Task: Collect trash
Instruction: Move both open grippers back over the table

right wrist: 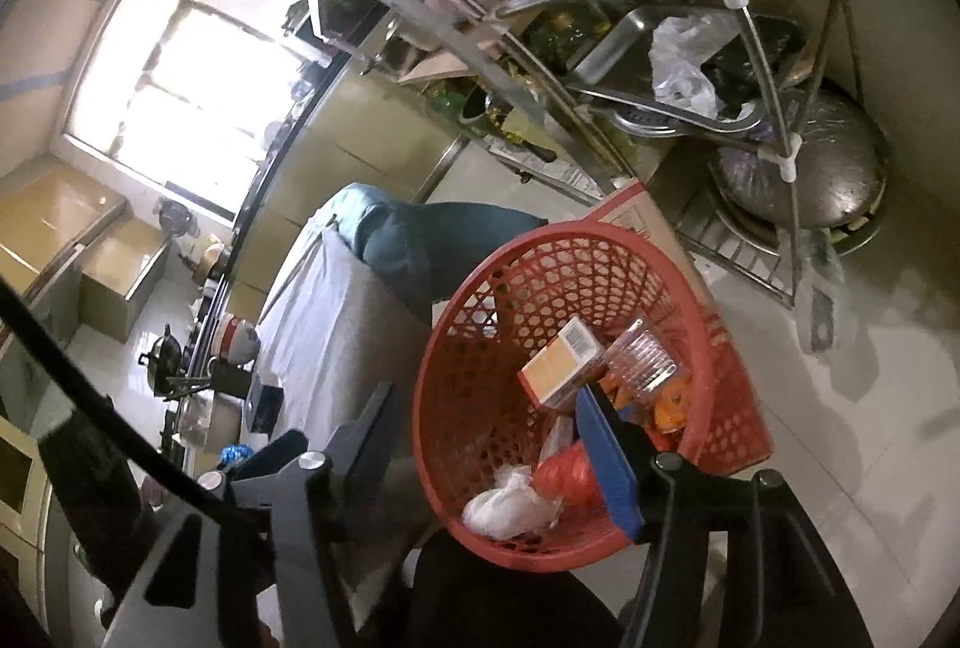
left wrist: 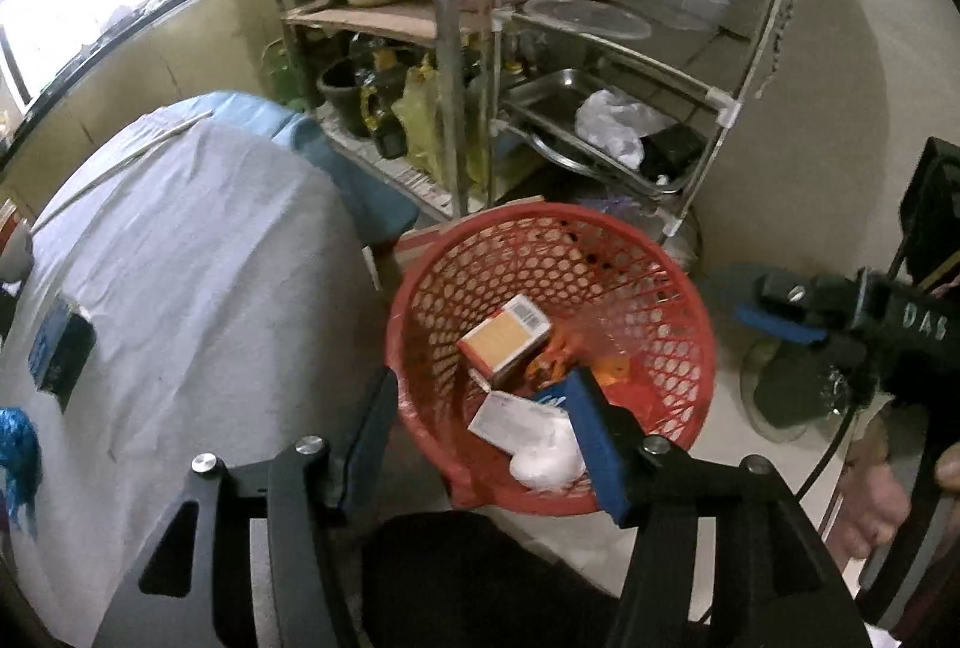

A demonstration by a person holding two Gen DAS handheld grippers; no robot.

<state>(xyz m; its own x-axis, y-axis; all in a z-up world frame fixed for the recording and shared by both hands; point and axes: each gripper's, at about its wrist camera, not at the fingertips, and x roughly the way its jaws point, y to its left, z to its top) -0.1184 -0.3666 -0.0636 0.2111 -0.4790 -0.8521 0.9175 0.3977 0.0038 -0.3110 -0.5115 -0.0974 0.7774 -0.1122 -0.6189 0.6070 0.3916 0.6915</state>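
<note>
A red mesh basket stands on the floor beside the table. It holds an orange box, a white crumpled wad, a clear plastic cup and orange wrappers. My left gripper is open and empty, over the basket's near rim. My right gripper is open and empty above the basket; it also shows in the left wrist view to the right of the basket.
A table under a white cloth holds a blue box and a blue shiny wrapper. A metal rack with pots, trays and bags stands behind the basket. A cardboard box sits by the basket.
</note>
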